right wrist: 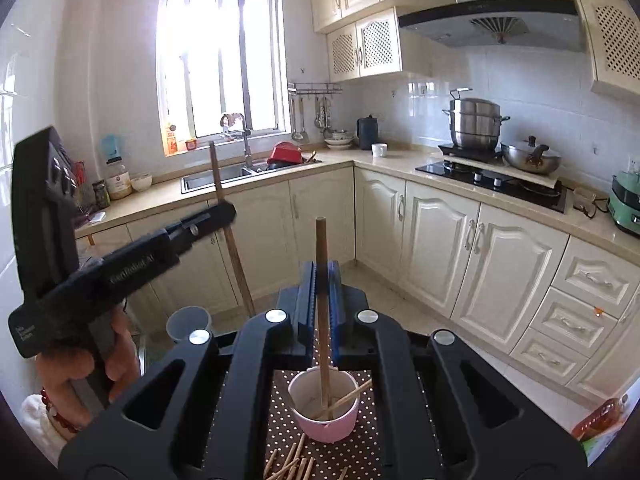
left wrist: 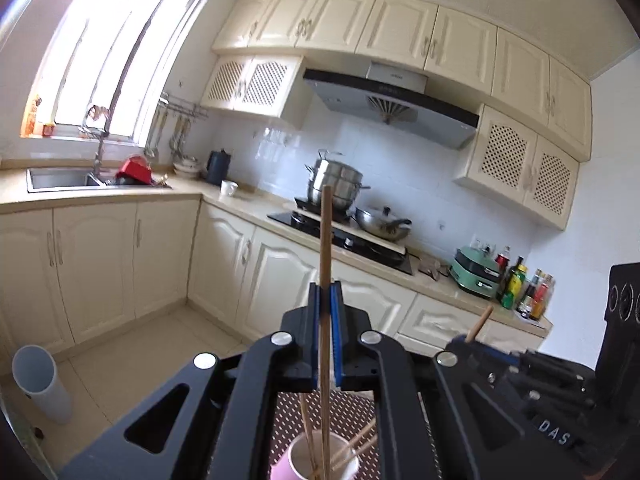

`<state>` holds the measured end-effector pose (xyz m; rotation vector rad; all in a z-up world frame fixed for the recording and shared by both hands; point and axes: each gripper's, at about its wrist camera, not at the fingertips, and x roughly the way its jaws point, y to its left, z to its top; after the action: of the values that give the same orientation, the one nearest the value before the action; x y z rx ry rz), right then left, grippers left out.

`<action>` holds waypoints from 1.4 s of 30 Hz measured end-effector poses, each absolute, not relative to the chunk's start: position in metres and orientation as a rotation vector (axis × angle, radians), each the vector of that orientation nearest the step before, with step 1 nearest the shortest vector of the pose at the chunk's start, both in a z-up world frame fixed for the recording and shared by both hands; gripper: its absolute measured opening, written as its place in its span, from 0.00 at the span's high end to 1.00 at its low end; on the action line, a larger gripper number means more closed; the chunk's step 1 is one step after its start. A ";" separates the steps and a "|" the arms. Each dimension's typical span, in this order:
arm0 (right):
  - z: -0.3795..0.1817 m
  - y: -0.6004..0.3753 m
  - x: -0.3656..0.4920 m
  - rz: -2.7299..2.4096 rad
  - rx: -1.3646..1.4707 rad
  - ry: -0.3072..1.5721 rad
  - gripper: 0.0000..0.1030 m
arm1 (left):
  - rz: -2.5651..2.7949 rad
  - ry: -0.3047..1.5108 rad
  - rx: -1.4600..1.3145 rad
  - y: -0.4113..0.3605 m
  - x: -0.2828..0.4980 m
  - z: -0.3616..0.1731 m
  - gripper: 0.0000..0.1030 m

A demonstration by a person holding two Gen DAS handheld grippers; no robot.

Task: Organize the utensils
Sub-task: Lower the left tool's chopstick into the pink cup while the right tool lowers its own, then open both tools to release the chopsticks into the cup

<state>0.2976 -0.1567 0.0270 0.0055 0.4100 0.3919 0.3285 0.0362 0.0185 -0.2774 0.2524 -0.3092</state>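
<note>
1. Our left tongs (left wrist: 326, 286) are clamped on one chopstick (left wrist: 325, 248), held nearly upright – its lower end reaches into the cup (left wrist: 298, 462).
2. Our right tongs (right wrist: 322, 268) pinch a second chopstick (right wrist: 321, 248), also upright, its tip inside the pink cup (right wrist: 324, 420).
3. The cup stands on a dotted mat (right wrist: 360, 452) on the table – loose chopsticks (right wrist: 292, 466) lie beside it.
</note>
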 end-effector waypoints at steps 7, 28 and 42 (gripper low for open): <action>-0.006 -0.160 0.313 0.403 0.022 0.479 0.94 | -0.310 0.282 -0.200 0.013 0.340 -0.014 0.95; -0.062 -0.157 0.319 0.401 0.026 0.589 0.94 | -0.348 0.400 -0.061 -0.006 0.347 -0.084 0.94; -0.060 -0.163 0.314 0.408 0.052 0.582 0.93 | -0.330 0.379 -0.129 0.006 0.335 -0.077 0.45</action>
<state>0.3143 -0.1632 -0.0598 0.0518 0.5819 0.4075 0.3354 0.0060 -0.0768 -0.1286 0.3791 -0.3301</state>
